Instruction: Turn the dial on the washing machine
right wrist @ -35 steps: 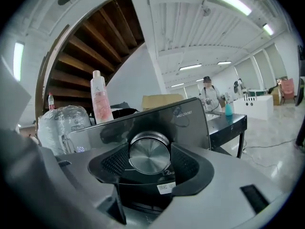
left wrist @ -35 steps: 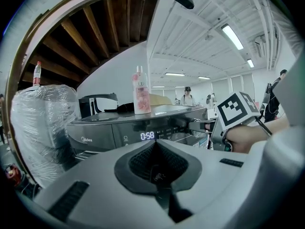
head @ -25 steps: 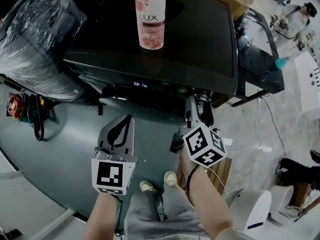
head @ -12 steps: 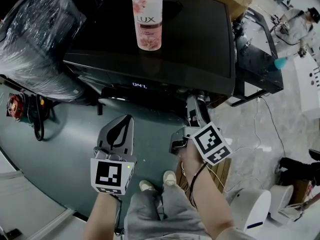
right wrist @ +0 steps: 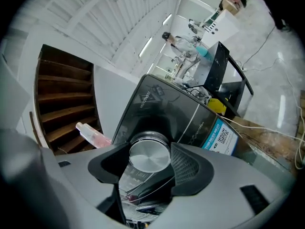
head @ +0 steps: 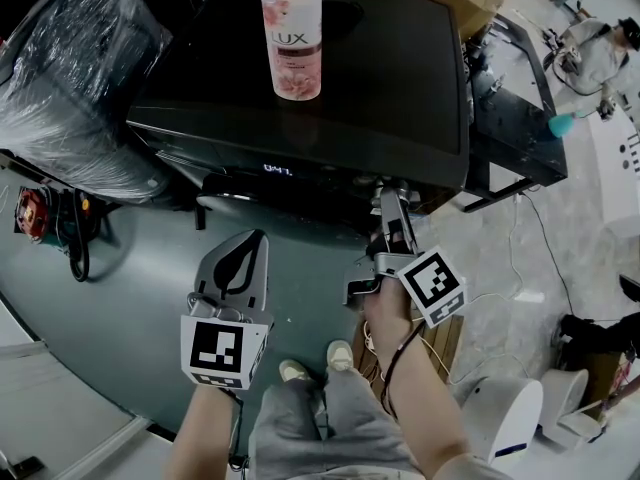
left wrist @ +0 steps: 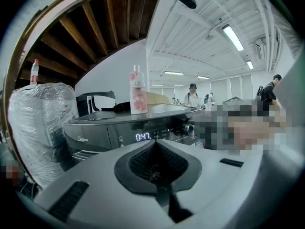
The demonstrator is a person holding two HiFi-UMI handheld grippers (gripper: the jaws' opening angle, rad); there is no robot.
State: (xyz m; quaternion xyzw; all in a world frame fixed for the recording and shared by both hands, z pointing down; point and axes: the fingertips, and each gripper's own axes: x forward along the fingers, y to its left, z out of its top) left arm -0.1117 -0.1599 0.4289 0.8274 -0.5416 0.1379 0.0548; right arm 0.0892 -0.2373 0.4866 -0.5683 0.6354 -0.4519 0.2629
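The dial (right wrist: 149, 155) sits at the right end of the front panel of the washing machine (head: 330, 78), just under its overhanging top. It is enclosed by the right gripper (right wrist: 148, 162), whose fingers (right wrist: 190, 168) are spread wide and pressed against the dial's rim on either side, so the dial is held. In the head view this gripper is seen rolled over to one side. From that it is judged that the turn is under way or partly made. How much further the dial is meant to go cannot be told. A time is shown on the lit display (left wrist: 143, 136).

The left gripper (head: 243, 253) is kept back, well apart from the panel, with its fingers (left wrist: 138, 162) brought together on nothing. What is left is judged to be the end of the turn and the release of the dial.
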